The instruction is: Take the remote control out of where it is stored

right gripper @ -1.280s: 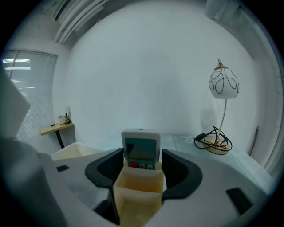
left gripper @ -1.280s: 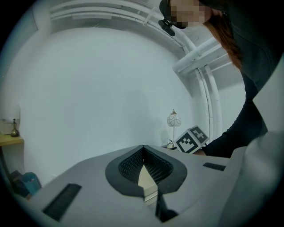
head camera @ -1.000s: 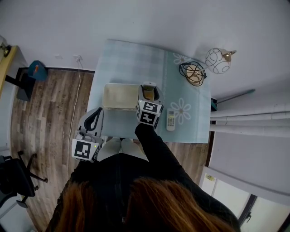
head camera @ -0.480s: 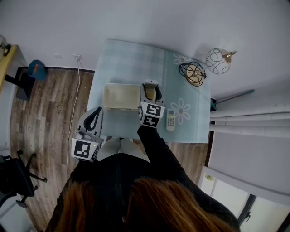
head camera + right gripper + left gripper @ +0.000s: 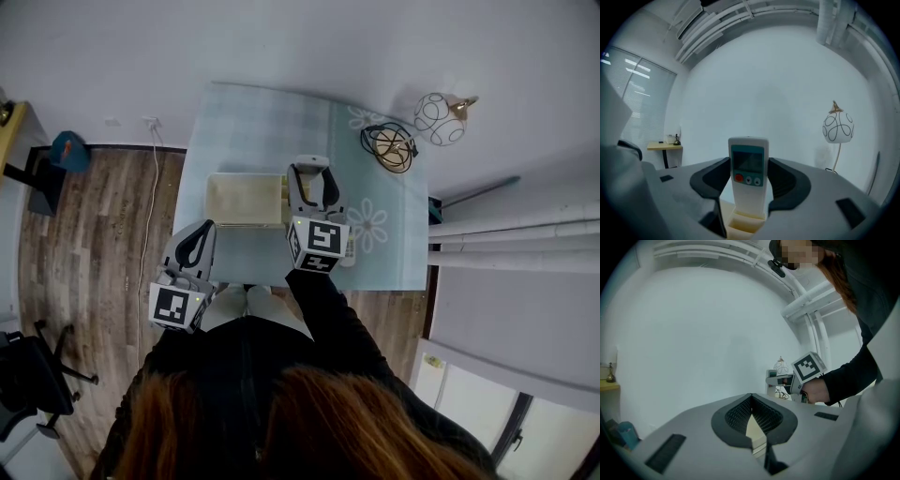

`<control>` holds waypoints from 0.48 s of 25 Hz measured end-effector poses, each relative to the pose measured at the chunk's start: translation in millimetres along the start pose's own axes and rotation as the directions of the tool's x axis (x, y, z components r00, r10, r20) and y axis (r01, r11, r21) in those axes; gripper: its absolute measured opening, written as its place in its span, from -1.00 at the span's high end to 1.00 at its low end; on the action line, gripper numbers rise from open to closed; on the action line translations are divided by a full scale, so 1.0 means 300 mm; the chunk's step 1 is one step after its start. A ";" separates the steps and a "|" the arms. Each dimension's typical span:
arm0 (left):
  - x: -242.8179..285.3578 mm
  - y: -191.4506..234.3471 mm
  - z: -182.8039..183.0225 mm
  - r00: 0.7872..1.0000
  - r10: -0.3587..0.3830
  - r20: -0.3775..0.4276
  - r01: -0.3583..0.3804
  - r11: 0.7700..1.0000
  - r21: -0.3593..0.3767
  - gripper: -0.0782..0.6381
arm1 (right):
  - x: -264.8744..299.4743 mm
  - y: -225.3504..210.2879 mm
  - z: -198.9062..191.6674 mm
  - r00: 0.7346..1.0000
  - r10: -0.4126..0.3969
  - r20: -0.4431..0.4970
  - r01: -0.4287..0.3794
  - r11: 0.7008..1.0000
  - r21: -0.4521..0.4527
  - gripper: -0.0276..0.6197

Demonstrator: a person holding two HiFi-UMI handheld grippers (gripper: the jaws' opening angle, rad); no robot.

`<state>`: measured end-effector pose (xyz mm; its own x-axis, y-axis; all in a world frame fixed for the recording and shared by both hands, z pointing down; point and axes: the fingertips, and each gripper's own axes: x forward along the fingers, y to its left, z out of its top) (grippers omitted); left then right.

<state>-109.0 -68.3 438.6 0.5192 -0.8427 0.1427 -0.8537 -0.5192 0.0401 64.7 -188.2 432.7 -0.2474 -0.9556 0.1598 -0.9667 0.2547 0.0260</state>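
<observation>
Smooth white plastic on the remote control [image 5: 748, 180]. Ribbed dark pads [image 5: 779, 180] on the matt grey plastic right tongs [image 5: 748, 165]. Pale blue cloth all over the bench [image 5: 262, 131]. Wood planks for the floor [image 5: 94, 225].

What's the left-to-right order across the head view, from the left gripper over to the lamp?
left gripper → cream box → right gripper, shut on the remote control → wire basket → globe lamp
</observation>
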 end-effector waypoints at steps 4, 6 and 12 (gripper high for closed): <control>0.017 -0.025 0.001 0.999 -0.030 0.010 0.030 1.000 -0.002 0.76 | -0.054 -0.008 0.072 0.999 0.003 0.041 -0.004 1.000 0.002 0.12; 0.028 -0.036 0.004 0.999 -0.038 0.005 0.038 0.999 -0.004 0.76 | -0.083 -0.016 0.097 0.998 0.005 0.055 -0.006 1.000 0.011 0.12; 0.057 -0.074 0.003 0.997 -0.080 0.016 0.080 0.997 -0.002 0.76 | -0.185 -0.039 0.136 0.998 0.006 0.067 -0.008 1.000 0.028 0.12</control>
<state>-81.3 -71.3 439.3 0.5860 -0.8008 0.1233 -0.8097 -0.5844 0.0531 87.1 -144.3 383.4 -0.2569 -0.9619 0.0935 -0.9662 0.2578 -0.0024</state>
